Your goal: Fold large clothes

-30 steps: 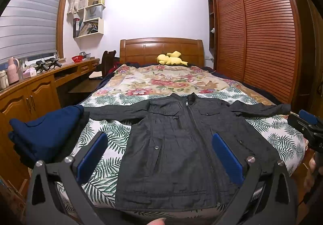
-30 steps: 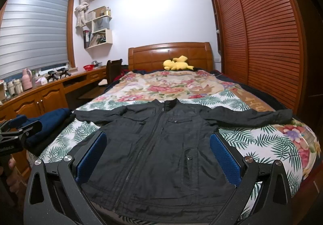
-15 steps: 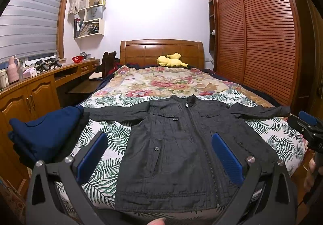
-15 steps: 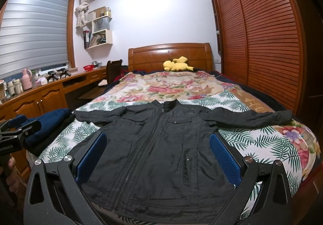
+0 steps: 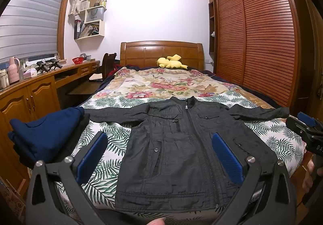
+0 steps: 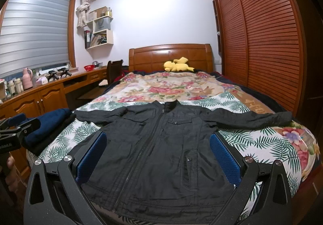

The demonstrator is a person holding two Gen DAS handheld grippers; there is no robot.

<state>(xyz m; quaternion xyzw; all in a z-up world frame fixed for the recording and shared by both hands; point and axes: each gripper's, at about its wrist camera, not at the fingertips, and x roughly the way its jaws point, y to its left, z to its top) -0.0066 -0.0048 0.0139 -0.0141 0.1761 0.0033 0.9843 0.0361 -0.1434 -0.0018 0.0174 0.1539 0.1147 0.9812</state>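
Nothing folded yet, so very much the starting step. Dark jacket (image 5: 177,150) spread flat and zipped, front up, on the near end of the bed (image 5: 282,142), collar toward the far headboard (image 5: 161,53) and hem at the near edge. Both sleeves stretched straight out, left sleeve (image 5: 117,113) reaching toward a folded navy pile (image 5: 46,134) at the left corner, right sleeve (image 6: 252,120) ending close to the right edge of the mattress.

Left gripper (image 5: 159,156) held just short of the hem, fingers (image 5: 91,154) spread wide with nothing between them. Right gripper (image 6: 157,156) same story: wide open, empty, looking up the jacket from the near side. Neither one touching fabric as far as visible.

Next move, best guess: bring a sleeve in across the chest. Calls for dropping down onto a cuff or shoulder, pinching only the top layers, then carrying that across without dragging the body along. Thin slippery-looking shell fabric, so probably prone to sliding on the leafy bedspread (image 6: 262,144); pinning the far shoulder with the other gripper would likely help. Also worth minding the left cuff, sitting right beside the navy pile, could snag that on the way over. Yellow plush (image 6: 177,65) up by the headboard well out of the way.
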